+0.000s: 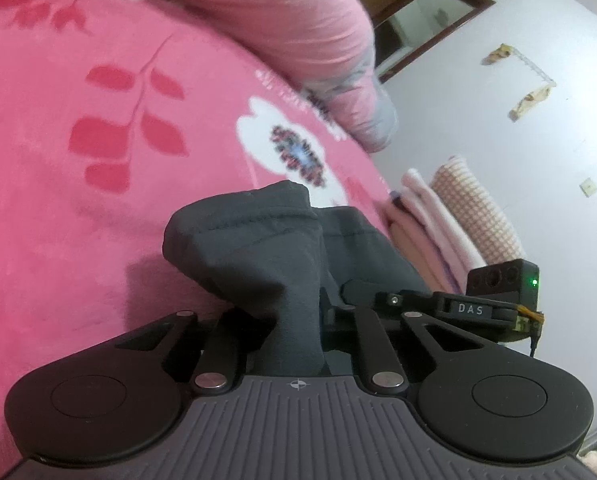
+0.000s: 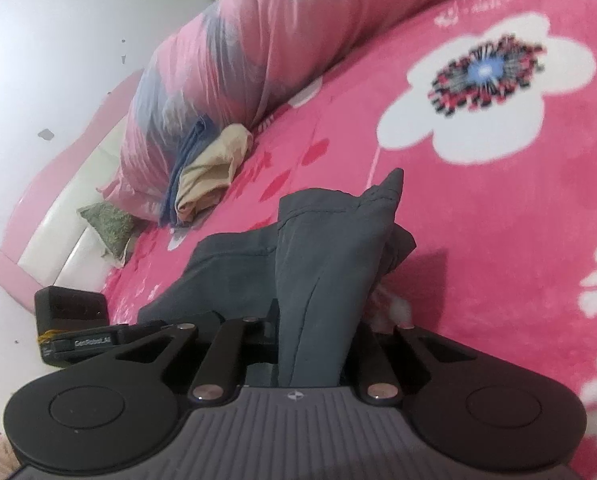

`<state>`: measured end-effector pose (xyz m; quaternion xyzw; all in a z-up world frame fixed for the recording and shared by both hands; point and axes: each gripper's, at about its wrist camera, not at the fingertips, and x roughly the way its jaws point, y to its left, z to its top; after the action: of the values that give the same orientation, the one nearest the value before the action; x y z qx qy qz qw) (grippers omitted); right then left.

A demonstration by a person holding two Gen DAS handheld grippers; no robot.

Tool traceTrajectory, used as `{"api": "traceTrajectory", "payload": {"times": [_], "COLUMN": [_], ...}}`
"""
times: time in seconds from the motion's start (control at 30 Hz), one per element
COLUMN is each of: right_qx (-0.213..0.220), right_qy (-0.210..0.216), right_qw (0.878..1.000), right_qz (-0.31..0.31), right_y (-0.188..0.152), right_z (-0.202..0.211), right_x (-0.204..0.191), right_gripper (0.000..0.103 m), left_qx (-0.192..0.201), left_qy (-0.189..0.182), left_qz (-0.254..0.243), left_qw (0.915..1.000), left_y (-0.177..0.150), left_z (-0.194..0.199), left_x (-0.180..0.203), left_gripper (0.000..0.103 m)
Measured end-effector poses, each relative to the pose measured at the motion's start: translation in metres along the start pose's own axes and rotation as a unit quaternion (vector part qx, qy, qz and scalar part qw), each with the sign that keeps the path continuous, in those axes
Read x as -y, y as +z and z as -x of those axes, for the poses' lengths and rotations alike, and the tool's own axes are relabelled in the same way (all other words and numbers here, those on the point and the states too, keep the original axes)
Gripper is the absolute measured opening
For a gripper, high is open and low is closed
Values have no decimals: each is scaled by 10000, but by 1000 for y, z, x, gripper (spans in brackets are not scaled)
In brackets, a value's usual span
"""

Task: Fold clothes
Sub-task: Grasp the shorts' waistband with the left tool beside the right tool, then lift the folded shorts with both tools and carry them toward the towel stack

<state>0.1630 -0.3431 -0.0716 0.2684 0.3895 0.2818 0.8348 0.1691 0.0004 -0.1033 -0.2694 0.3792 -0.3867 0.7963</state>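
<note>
A dark grey garment (image 1: 258, 240) hangs bunched over the pink flowered blanket (image 1: 78, 200). My left gripper (image 1: 296, 320) is shut on a gathered fold of it, and the cloth hides the fingertips. In the right wrist view the same grey garment (image 2: 330, 248) rises from my right gripper (image 2: 314, 340), which is shut on another fold. A hemmed edge sticks up at the cloth's top. The right gripper's body (image 1: 494, 300) shows at the right of the left wrist view, and the left gripper's body (image 2: 74, 324) shows at the left of the right wrist view. Both hold the garment close together.
A rolled pink and blue quilt (image 2: 258, 48) lies along the far side of the blanket (image 2: 498, 220). Folded beige and blue cloth (image 2: 206, 176) rests against it. A stack of folded pink and checked clothes (image 1: 458, 216) sits at the bed's edge. White floor (image 1: 518, 140) lies beyond.
</note>
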Motion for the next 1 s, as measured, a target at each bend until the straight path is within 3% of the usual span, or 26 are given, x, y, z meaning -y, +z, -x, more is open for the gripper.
{"api": "traceTrajectory", "payload": {"times": [0.33, 0.53, 1.0], "right_qx": [706, 1182, 2002], "right_qy": [-268, -447, -543], "right_qw": [9960, 9887, 9740], "right_qz": [486, 801, 915], "right_y": [-13, -40, -93], "right_z": [48, 79, 131], "right_x": [-69, -109, -159], "right_gripper": [12, 12, 12], "left_qx": [578, 819, 1278], "left_qy": [-97, -108, -192], "left_qz": [-478, -767, -1293], "left_qw": [9971, 9936, 9831], "left_y": [-13, -29, -62], "left_z": [40, 62, 107], "left_x": [54, 81, 131], "left_gripper": [11, 11, 11]}}
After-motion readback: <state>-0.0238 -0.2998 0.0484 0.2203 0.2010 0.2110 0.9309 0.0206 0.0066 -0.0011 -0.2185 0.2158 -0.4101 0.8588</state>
